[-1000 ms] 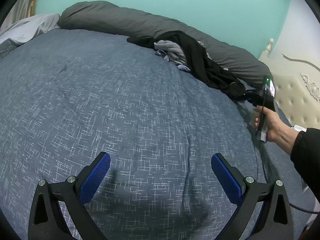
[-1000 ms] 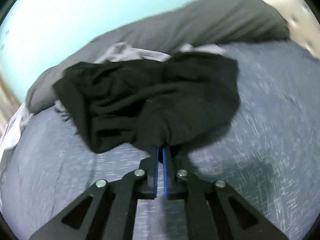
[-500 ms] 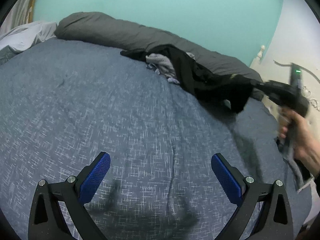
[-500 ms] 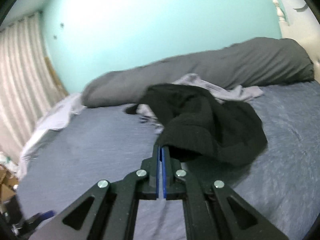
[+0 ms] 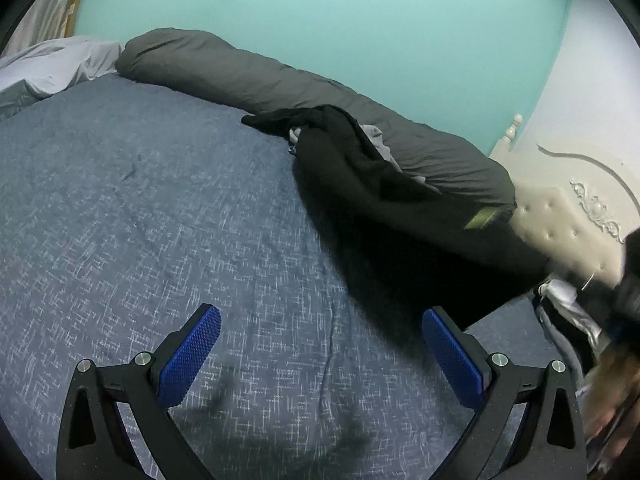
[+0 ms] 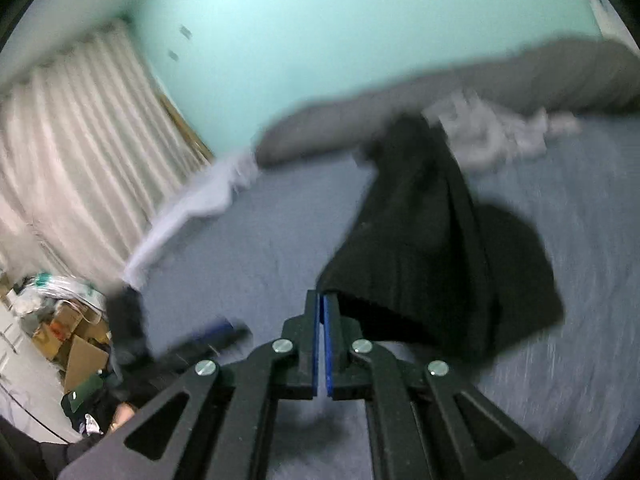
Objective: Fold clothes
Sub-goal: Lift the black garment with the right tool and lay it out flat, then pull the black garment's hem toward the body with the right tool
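The bedspread (image 5: 168, 216) is dark blue flecked with short white crosshatch dashes. The garment (image 6: 436, 248) is plain black, the long bolster (image 5: 248, 76) charcoal grey, the wall (image 5: 320, 20) flat turquoise. The gripper pads (image 5: 192, 360) are bright blue, their frames black. The curtain (image 6: 80, 152) is off-white.

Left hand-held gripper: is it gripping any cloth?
No. The left hand-held gripper stands open above the blue bedspread, nothing between its pads.
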